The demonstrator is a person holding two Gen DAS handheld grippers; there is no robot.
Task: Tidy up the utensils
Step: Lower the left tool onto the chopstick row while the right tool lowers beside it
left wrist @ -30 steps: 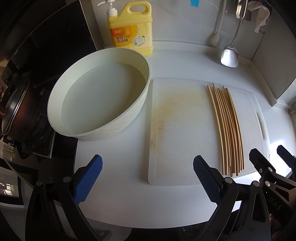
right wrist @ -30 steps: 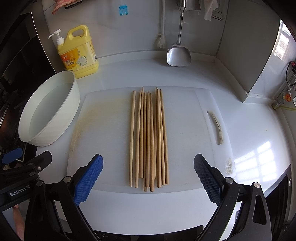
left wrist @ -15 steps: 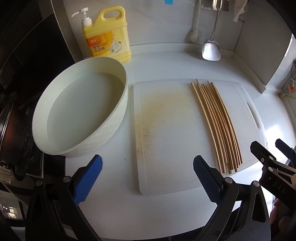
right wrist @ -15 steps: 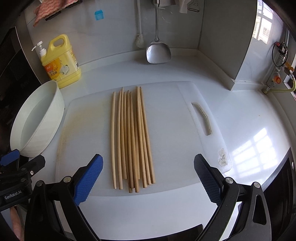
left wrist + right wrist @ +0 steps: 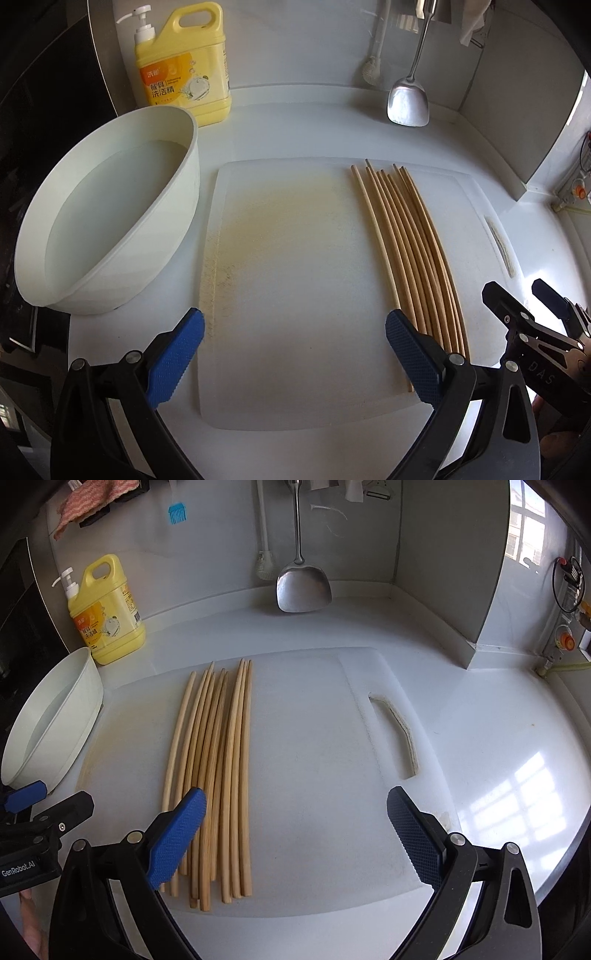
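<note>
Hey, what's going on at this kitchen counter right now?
A person holds a two-finger gripper in each hand above a white cutting board. Both the left gripper and the right gripper are open and hold nothing. A bundle of wooden chopsticks lies untouched on the board. A white basin of water sits to the left, with a yellow dish soap bottle behind it. A metal spatula hangs at the back wall.
</note>
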